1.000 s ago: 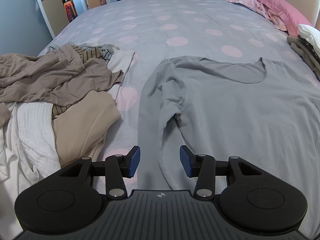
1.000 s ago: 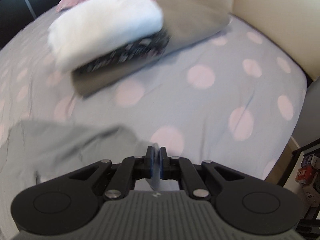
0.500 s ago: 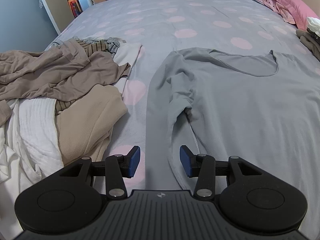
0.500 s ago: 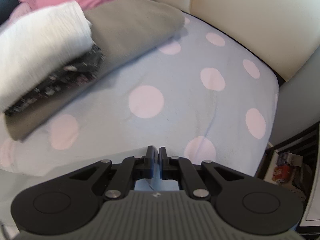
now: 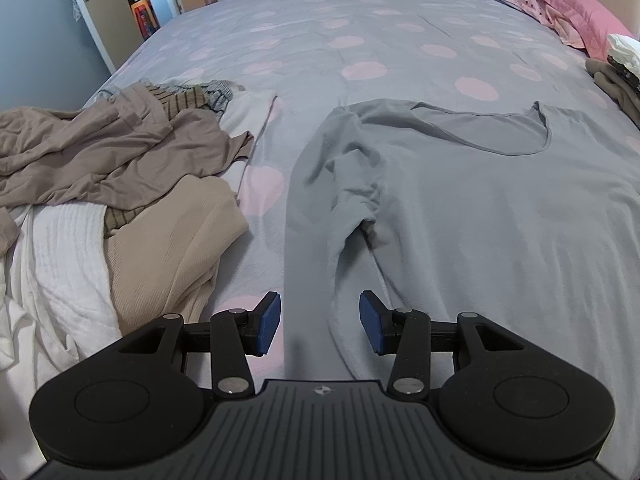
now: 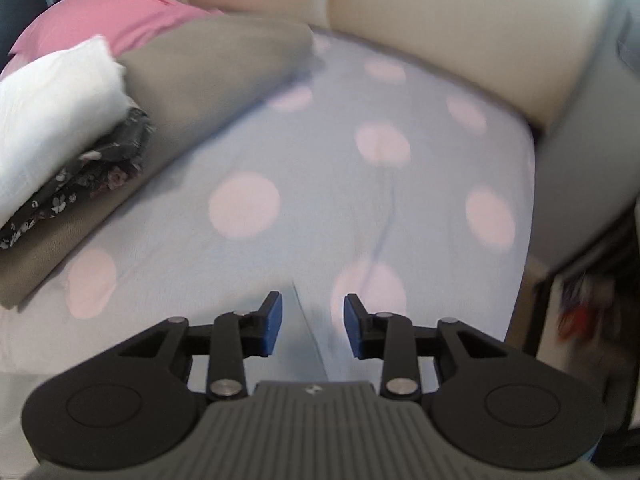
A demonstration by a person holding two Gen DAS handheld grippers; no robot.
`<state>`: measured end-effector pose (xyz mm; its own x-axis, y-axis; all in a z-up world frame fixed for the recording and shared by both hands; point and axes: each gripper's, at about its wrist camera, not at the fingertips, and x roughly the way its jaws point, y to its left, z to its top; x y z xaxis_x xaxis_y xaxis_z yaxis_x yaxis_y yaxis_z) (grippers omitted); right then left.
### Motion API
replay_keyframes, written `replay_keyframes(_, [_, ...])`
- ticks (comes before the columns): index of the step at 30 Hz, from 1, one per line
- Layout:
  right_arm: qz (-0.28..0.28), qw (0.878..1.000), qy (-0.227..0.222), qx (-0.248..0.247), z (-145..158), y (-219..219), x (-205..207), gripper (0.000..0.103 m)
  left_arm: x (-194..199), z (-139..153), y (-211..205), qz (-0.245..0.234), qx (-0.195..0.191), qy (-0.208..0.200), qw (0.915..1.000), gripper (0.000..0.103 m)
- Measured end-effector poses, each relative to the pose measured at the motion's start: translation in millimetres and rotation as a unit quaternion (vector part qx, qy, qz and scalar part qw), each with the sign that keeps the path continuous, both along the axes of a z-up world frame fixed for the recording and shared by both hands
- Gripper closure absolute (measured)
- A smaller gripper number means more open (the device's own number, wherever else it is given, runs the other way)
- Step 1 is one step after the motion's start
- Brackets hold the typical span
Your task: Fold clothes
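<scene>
— Where is the garment being folded?

— The grey long-sleeved top (image 5: 472,216) lies spread flat on the bed (image 5: 360,32), filling the centre and right of the left wrist view, neckline toward the upper right, one sleeve bunched at the armpit and running down toward the bottom centre.

— And the tongs?

— The left tongs (image 5: 319,322) stand apart, nothing clamped, with the sleeve lying on the bed between and beyond them. The right tongs (image 6: 313,326) have just been opening; they are apart, and a grey fabric edge (image 6: 310,332) lies below the gap, unpinched.

— What surrounds it?

— A loose pile of clothes (image 5: 100,184) at the left; a folded stack (image 6: 80,128) at the upper left of the right wrist view, before a pink pillow (image 6: 120,16).
</scene>
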<state>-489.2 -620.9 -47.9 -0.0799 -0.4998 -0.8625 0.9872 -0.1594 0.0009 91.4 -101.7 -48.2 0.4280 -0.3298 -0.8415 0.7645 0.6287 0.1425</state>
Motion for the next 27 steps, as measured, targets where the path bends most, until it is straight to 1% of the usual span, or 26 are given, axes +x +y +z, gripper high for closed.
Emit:
replay_keyframes(2, [-0.016,0.999,-0.031,0.024,-8,5,-15,0.067,-2,0,-2,-0.003,0.0,-0.002,1.0,0.061])
replay_keyframes(5, [-0.052,0.993,-0.092,0.057,-22,9,-35,0.067,-2,-1,-5,-0.002,0.003,-0.004,1.0,0.061])
replay_keyframes(8, [-0.076,0.988,-0.115,0.072,-33,10,-41,0.065,-2,-2,-7,-0.001,0.006,-0.005,1.0,0.061])
replay_keyframes(11, [-0.07,0.984,-0.137,0.089,-42,8,-38,0.066,-3,-4,-8,-0.002,0.01,-0.008,0.9999,0.061])
replay_keyframes(12, [-0.066,0.984,-0.138,0.095,-45,8,-35,0.067,-3,-5,-9,-0.003,0.012,-0.01,0.9999,0.061])
replay_keyframes(13, [-0.062,0.985,-0.128,0.098,-46,7,-32,0.078,-4,-6,-9,-0.004,0.015,-0.012,0.9998,0.061])
replay_keyframes(14, [-0.058,0.986,-0.119,0.101,-47,6,-28,0.092,-4,-6,-10,-0.005,0.017,-0.014,0.9997,0.061])
replay_keyframes(16, [-0.054,0.988,-0.104,0.097,-43,7,-25,0.098,-4,-7,-10,-0.008,0.018,-0.015,0.9997,0.061])
replay_keyframes(17, [-0.055,0.989,-0.101,0.093,-41,7,-25,0.099,-4,-6,-10,-0.009,0.016,-0.015,0.9997,0.061])
replay_keyframes(21, [-0.09,0.985,-0.132,0.062,-17,16,-39,0.099,-6,-4,-13,-0.014,0.011,-0.017,0.9997,0.061])
replay_keyframes(25, [-0.129,0.978,-0.158,0.041,16,27,-48,0.1,-7,2,-17,-0.018,0.0,-0.016,0.9997,0.061])
replay_keyframes(26, [-0.136,0.977,-0.16,0.037,24,30,-50,0.1,-7,4,-18,-0.02,-0.003,-0.017,0.9997,0.061])
replay_keyframes(27, [-0.137,0.978,-0.151,0.034,29,33,-50,0.1,-8,5,-19,-0.022,-0.006,-0.017,0.9996,0.061])
